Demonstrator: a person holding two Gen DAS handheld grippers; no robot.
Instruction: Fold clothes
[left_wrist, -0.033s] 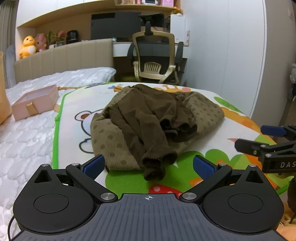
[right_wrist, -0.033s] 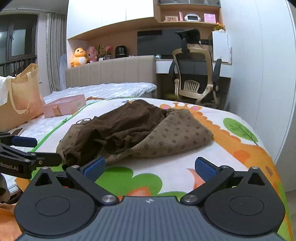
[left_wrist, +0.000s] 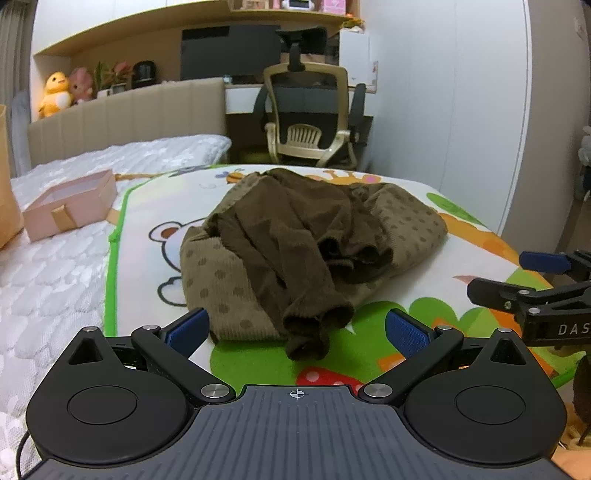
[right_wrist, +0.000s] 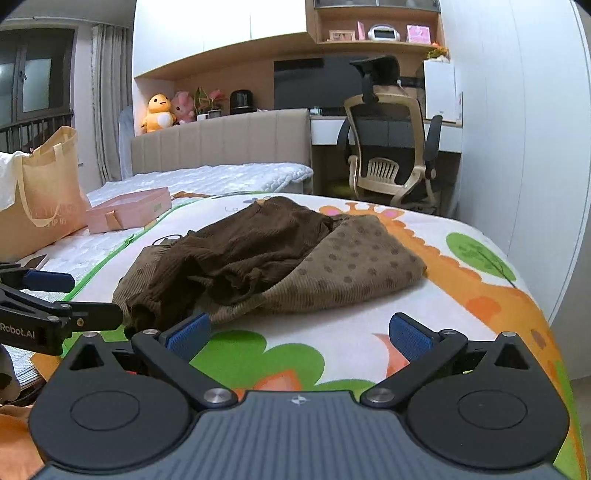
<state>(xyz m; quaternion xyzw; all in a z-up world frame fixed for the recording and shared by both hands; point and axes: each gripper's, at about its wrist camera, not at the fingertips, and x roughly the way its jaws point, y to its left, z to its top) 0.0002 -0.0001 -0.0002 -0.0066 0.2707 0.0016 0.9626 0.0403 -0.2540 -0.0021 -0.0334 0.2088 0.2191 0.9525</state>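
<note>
Ahead of the left gripper (left_wrist: 297, 328), its fingers spread wide and empty, a crumpled brown garment (left_wrist: 295, 243) lies on the cartoon-print mat (left_wrist: 369, 325), one ribbed cuff between the blue pads. The right gripper (right_wrist: 299, 332), equally released, has the dotted corduroy edge just beyond its left finger. A pink box (left_wrist: 68, 205) and office chair (left_wrist: 310, 114) stand farther off.

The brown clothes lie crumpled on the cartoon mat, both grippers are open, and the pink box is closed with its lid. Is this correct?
One detail is wrong: the pink box is open, with no lid on it, as the left wrist view shows. The brown clothes do lie crumpled on the cartoon mat, and the left gripper and right gripper are open.
</note>
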